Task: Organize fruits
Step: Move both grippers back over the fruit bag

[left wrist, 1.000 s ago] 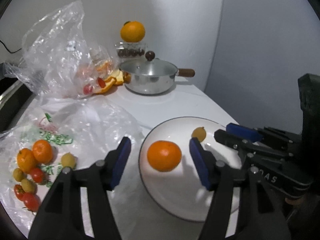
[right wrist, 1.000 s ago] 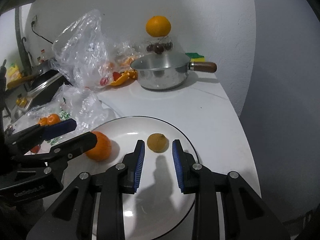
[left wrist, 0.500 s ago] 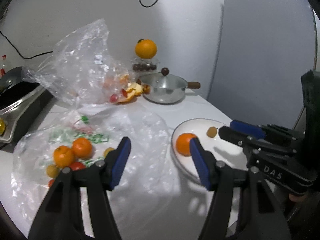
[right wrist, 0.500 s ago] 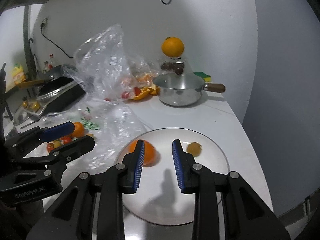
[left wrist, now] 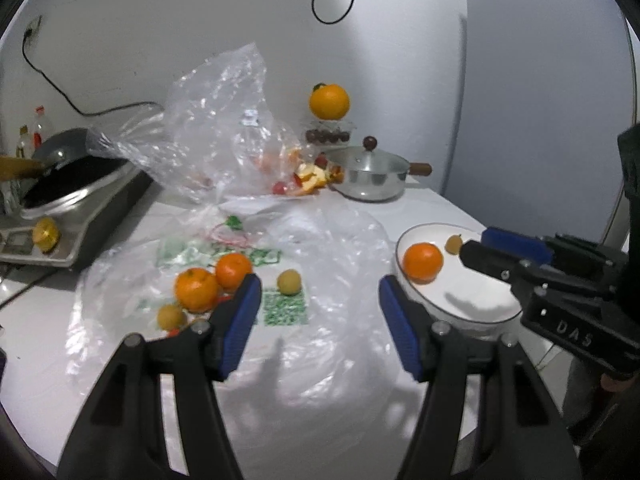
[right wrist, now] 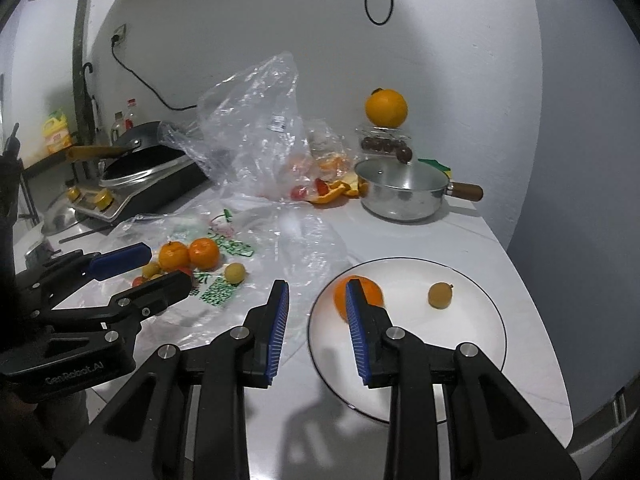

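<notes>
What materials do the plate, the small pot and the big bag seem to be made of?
Plate: probably glazed ceramic, glossy white with a thin dark rim line.
Pot: shiny metal, likely stainless steel, since it mirrors its surroundings; its handle looks like brown wood.
Bag: thin clear plastic film, crinkled, glinting, with fruit visible through it.
</notes>
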